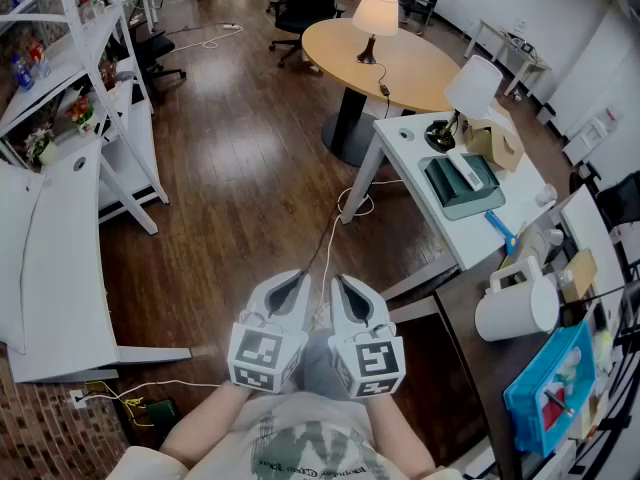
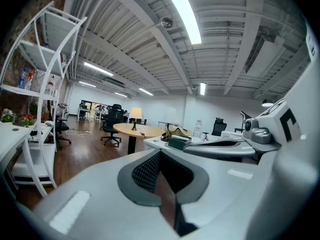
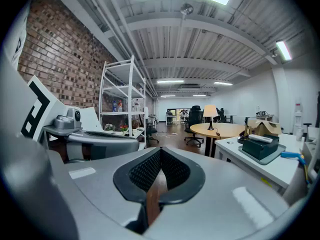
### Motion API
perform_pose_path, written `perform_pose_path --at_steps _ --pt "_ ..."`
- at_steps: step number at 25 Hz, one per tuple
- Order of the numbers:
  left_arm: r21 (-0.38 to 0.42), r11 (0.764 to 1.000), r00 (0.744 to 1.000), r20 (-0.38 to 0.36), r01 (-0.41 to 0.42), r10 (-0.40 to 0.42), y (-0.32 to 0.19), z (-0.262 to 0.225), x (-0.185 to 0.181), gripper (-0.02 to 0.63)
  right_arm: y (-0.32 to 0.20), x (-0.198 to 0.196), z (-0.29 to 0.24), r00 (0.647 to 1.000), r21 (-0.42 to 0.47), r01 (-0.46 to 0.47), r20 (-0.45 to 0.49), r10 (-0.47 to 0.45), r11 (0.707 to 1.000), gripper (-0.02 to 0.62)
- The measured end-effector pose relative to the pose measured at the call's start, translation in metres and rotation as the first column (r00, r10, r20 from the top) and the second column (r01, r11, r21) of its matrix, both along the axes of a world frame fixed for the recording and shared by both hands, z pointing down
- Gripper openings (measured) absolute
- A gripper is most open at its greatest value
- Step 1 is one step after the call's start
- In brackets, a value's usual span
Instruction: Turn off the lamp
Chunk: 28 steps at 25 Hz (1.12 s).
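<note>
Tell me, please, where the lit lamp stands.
The lamp stands at the head view's top centre, on the round table, which lies beyond and left of the white desk.

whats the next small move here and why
Probably step forward toward the round table, where the lamp glows. The left gripper and the right gripper are close to the body, jaws together and empty, far from the lamp.

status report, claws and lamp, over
Left claw, right claw shut, empty. Lamp lit on round table, far off. Loose cable lying ahead.
</note>
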State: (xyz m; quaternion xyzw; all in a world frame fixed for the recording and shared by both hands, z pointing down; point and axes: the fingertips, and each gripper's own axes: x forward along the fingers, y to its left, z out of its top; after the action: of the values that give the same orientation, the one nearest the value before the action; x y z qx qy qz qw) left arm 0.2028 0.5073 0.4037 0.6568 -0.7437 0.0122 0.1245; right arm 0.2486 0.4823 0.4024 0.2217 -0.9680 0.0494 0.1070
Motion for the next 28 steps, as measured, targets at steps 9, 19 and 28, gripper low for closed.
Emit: perform_pose_path --at_steps 9,19,28 --pt "0.003 1.0 1.0 0.024 0.014 -0.014 -0.095 -0.002 -0.04 0.0 -0.092 -0.053 -0.009 0.999 -0.001 0.037 -0.016 -0.037 0.999 0.0" --pt "-0.032 0.999 0.999 0.037 0.019 -0.018 -0.227 -0.006 -0.084 0.0 -0.205 -0.109 -0.012 0.995 0.015 0.1 0.019 -0.101 0.995 0.0" --pt "-0.058 0.998 0.995 0.099 0.014 -0.008 -0.312 -0.014 -0.106 0.0 -0.293 -0.134 -0.023 0.995 0.009 0.071 0.074 -0.071 0.997 0.0"
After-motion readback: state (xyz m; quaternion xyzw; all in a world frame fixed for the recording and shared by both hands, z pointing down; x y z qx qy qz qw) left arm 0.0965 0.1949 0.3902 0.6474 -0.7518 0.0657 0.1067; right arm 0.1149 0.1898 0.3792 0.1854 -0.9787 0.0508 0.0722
